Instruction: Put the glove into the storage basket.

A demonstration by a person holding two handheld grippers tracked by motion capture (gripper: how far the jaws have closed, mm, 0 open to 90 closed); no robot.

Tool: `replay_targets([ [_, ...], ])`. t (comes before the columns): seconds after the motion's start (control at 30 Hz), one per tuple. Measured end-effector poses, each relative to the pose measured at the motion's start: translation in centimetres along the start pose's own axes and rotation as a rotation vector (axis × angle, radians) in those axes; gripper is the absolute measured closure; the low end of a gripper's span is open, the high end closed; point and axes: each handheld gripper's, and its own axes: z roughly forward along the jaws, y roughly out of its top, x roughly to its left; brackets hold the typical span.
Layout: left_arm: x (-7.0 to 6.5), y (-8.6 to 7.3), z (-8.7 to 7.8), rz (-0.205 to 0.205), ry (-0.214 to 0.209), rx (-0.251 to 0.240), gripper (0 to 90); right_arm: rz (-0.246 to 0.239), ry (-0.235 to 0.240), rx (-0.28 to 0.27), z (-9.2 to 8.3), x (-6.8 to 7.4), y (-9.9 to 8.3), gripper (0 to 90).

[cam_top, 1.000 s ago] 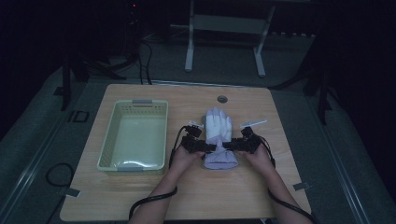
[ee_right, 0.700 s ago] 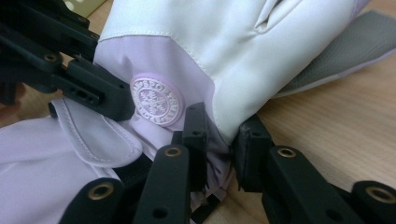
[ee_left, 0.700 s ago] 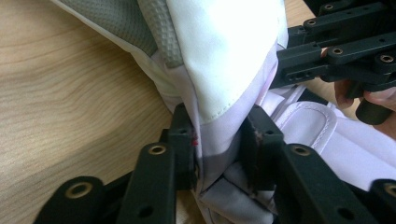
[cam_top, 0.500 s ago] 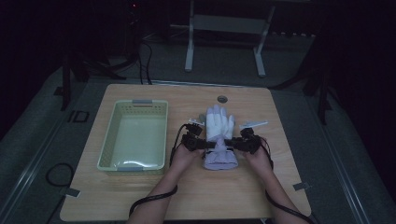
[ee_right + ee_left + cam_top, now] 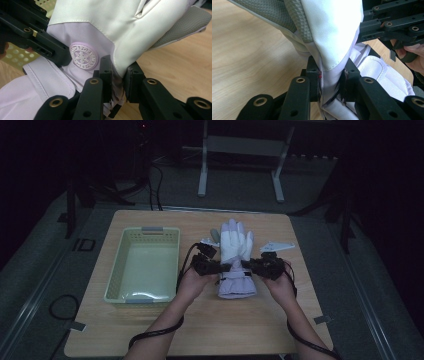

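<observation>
Snowflake-badged glove (image 5: 82, 57) (lettering unreadable) between tongs (image 5: 239, 267)

Both grippers are black. The left gripper (image 5: 332, 83) has brass-coloured rivets on its arms. A black cable (image 5: 150, 336) trails from it.

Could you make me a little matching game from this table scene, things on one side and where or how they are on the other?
Things:
1. glove
2. basket
3. left gripper
4. round badge

Descriptions:
A. pale green, at the table's left
B. embossed snowflake, on lilac fabric
C. white and lilac, fingers pointing away from the person
D. black jaws pinching the glove's wrist

Pairs: 1-C, 2-A, 3-D, 4-B
</observation>
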Motion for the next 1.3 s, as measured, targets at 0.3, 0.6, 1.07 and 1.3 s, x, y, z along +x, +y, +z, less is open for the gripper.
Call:
replay_targets([
  [0.3,-0.2,0.7,-2.8,0.013,0.024,0.005,73.8,-0.027,0.007,-0.027,-0.3,1.7,1.8,78.5],
  [0.6,0.6,1.1,-5.5,0.016,0.045,0.005,73.8,-0.030,0.019,-0.043,0.4,3.2,3.9,78.4],
  [1.07,2.5,1.1,-9.6,0.016,0.064,0.027,73.9,-0.051,0.059,-0.039,2.5,5.8,6.8,78.5],
  [1.3,3.7,0.3,-11.9,0.015,0.091,0.031,73.8,-0.065,0.085,-0.035,4.0,7.5,8.1,78.6],
])
